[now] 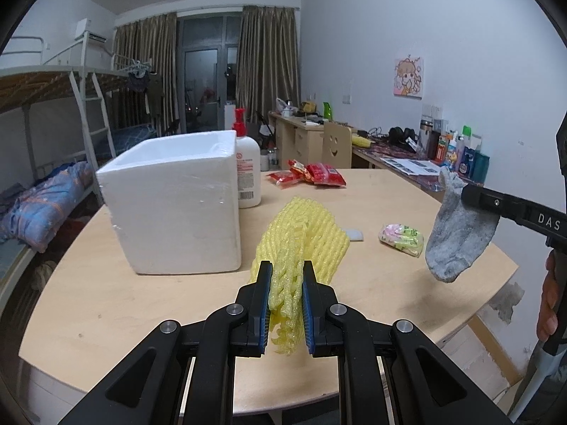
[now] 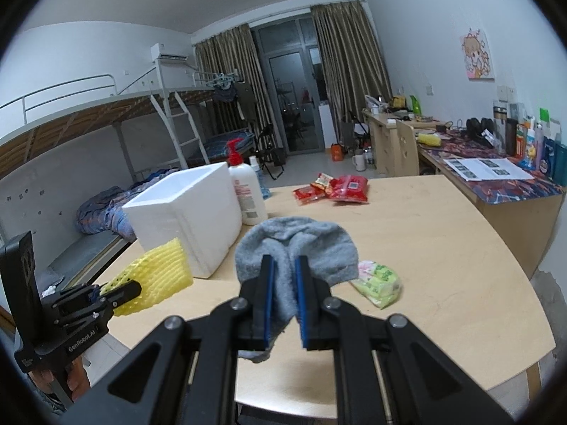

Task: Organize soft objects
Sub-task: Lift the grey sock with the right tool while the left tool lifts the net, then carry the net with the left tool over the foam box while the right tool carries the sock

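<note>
Yellow foam net (image 1: 301,233), pinched at its near end by the left gripper (image 1: 287,304): jaws nearly closed, blue pads (image 1: 264,313) pressing the mesh flat between them, frayed end hanging below. The net hangs above the table (image 1: 106,301), just in front of the box (image 1: 177,198) and near its right face. Judged very light and springy; it crushes under the pads and should rebound on release. A bunched end is the best hold, since single strands may tear. Grey sock (image 2: 297,244) is in the right gripper (image 2: 284,301): jaws likewise almost closed, pads clamped on a fold of knit, toe draped forward, cuff end dangling beneath. The sock hangs to the right of the box, well apart from it, clear of the table. Judged limp, light, non-slip; any fold holds, though it will swing when carried. Box is white foam, open-topped, looks empty from here; probable bin for both items. Lotion bottle (image 1: 246,173) stands touching the box's far right corner. Green-pink packet (image 1: 402,239) lies right of the box; red snack packs (image 1: 308,173) lie beyond it.
</note>
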`<action>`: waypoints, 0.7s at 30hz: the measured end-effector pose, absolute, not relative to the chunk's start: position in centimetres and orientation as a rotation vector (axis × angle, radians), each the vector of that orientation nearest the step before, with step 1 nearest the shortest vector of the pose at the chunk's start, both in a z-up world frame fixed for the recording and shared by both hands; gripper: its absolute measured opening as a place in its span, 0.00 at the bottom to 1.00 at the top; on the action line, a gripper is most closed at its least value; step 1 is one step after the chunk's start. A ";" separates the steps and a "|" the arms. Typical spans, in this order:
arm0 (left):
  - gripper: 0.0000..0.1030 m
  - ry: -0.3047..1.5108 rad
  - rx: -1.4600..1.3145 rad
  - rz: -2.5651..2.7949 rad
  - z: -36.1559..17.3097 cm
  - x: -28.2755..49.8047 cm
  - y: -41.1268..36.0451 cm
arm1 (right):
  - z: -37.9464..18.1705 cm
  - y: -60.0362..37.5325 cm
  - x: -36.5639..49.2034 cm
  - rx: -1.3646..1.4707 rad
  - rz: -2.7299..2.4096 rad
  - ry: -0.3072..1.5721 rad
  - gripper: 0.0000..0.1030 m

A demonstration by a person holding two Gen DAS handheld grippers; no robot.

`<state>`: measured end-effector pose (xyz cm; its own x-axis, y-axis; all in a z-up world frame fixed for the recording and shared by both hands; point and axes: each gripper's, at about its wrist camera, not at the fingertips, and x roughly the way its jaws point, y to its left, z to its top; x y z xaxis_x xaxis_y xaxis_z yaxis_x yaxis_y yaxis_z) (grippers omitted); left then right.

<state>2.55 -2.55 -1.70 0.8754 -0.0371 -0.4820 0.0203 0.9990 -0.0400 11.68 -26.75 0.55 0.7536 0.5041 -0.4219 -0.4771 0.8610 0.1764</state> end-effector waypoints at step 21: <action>0.16 0.424 -0.077 0.110 -0.7 -2.3 3.2 | 0.9 -18.6 10.4 -0.011 0.703 0.460 0.14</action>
